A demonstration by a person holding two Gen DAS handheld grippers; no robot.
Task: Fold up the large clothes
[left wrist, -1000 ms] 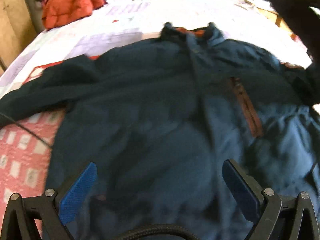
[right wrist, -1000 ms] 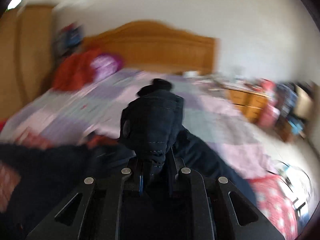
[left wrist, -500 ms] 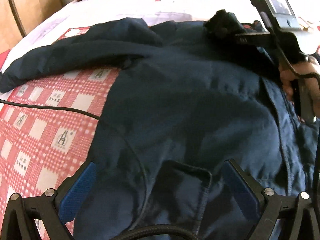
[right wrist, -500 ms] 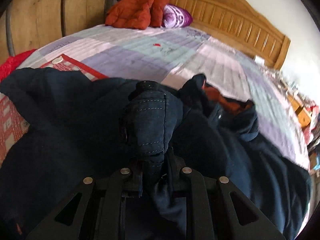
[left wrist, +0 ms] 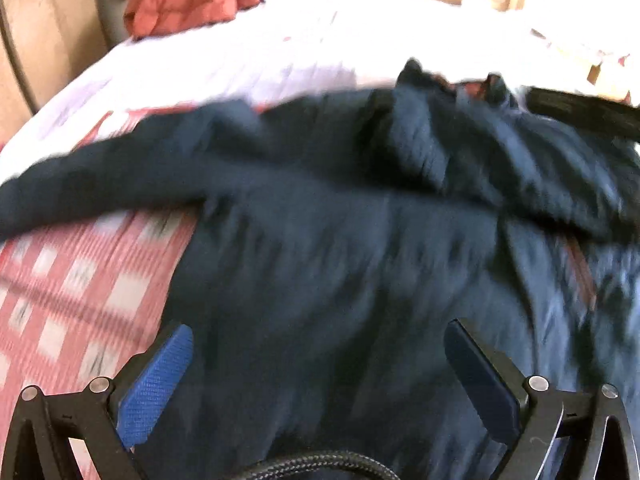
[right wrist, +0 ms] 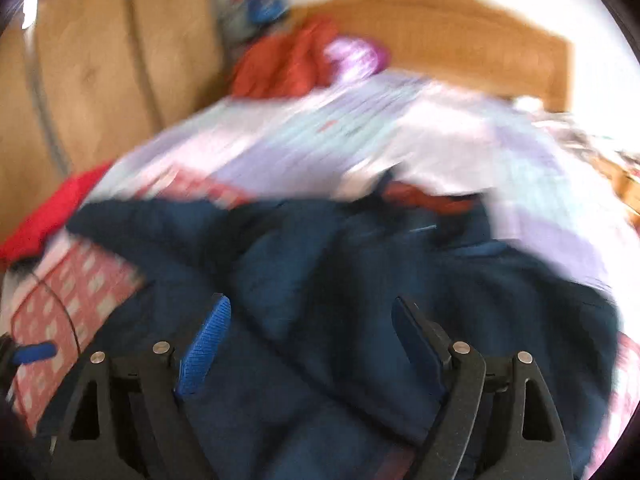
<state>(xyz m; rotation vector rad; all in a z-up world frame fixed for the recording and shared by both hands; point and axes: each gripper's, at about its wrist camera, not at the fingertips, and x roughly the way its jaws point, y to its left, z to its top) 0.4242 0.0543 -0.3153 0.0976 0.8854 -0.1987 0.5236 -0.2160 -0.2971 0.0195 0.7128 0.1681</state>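
Left tongs (left wrist: 318, 364) wide apart, gripping nothing. Right tongs (right wrist: 310, 344) likewise spread and empty. Navy jacket (left wrist: 340, 248) spread on the bed (left wrist: 248, 60) beneath both.

The right gripper (right wrist: 308, 344) hangs over the navy jacket (right wrist: 360, 280), its blue-padded jaws spread wide with nothing between them. The jacket lies rumpled on the bed (right wrist: 400, 136), one sleeve thrown across its front, an orange garment (right wrist: 288, 64) heaped by the wooden headboard (right wrist: 460, 32). Everything is motion-blurred.
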